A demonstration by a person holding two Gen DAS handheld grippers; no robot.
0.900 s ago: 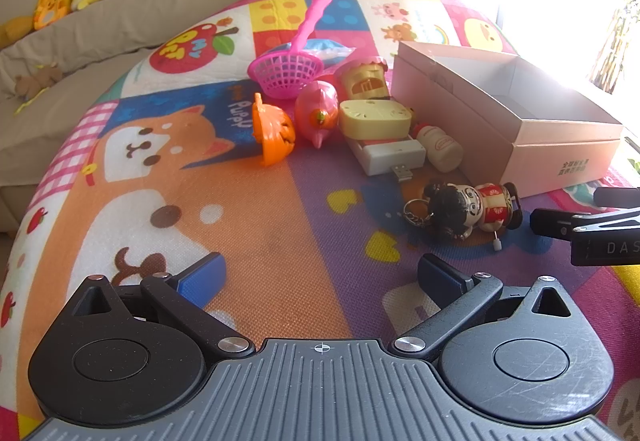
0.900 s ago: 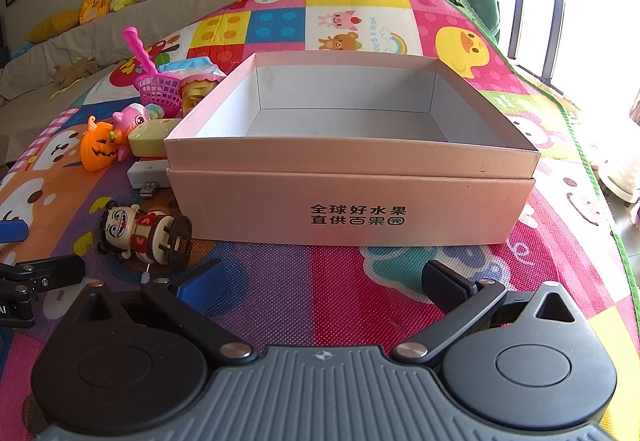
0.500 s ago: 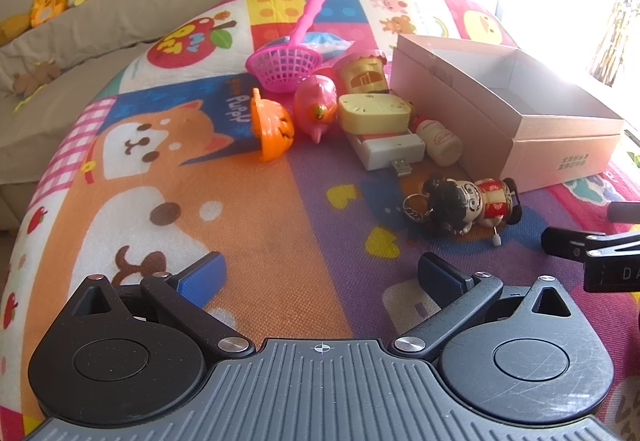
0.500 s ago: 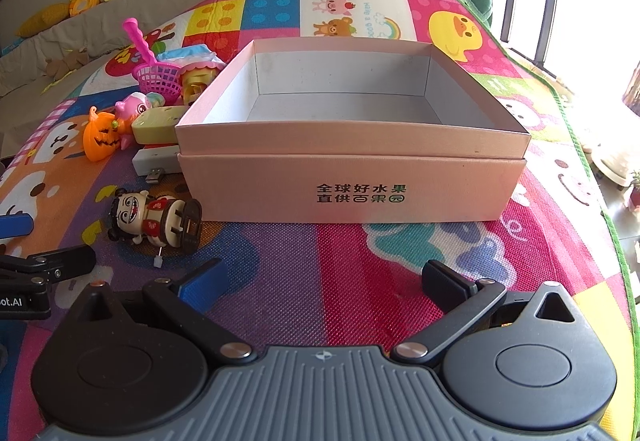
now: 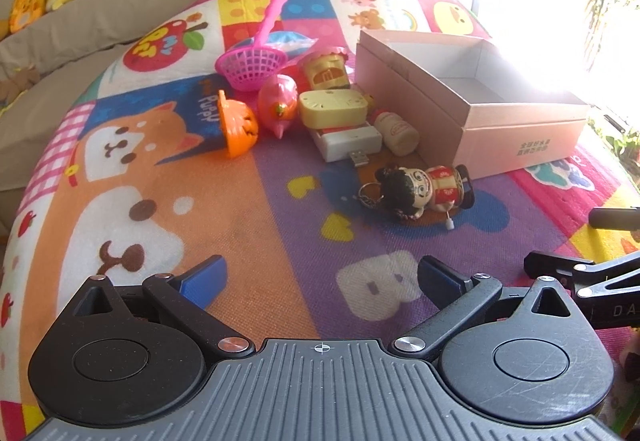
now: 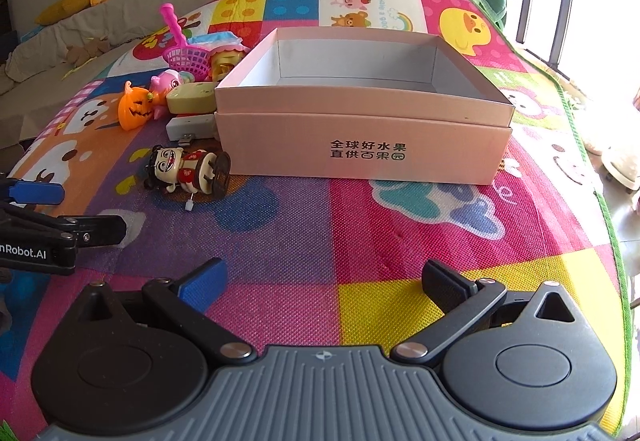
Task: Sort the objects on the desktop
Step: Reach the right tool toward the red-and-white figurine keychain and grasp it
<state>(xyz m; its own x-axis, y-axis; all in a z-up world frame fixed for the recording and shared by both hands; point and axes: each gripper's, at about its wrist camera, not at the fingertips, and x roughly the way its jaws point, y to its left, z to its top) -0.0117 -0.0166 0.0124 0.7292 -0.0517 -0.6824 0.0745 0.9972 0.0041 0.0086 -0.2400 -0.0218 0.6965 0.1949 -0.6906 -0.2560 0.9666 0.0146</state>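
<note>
Lying on its side on the mat just left of the empty box [image 6: 362,129], the doll [image 6: 186,171] at centre-left of the right view looks light, hard plastic with a fragile winder, best pinched across its torso, while both grippers [image 5: 320,273] [image 6: 322,281] hover spread wide, holding nothing.

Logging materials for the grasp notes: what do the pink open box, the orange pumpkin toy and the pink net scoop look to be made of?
Pink open box: likely matte cardboard, with thin folded walls, a white inside and printed lettering.
Orange pumpkin toy: probably thin moulded plastic, glossy and seemingly hollow.
Pink net scoop: moulded plastic by its look, with a rigid lattice basket and a smooth handle.
</note>
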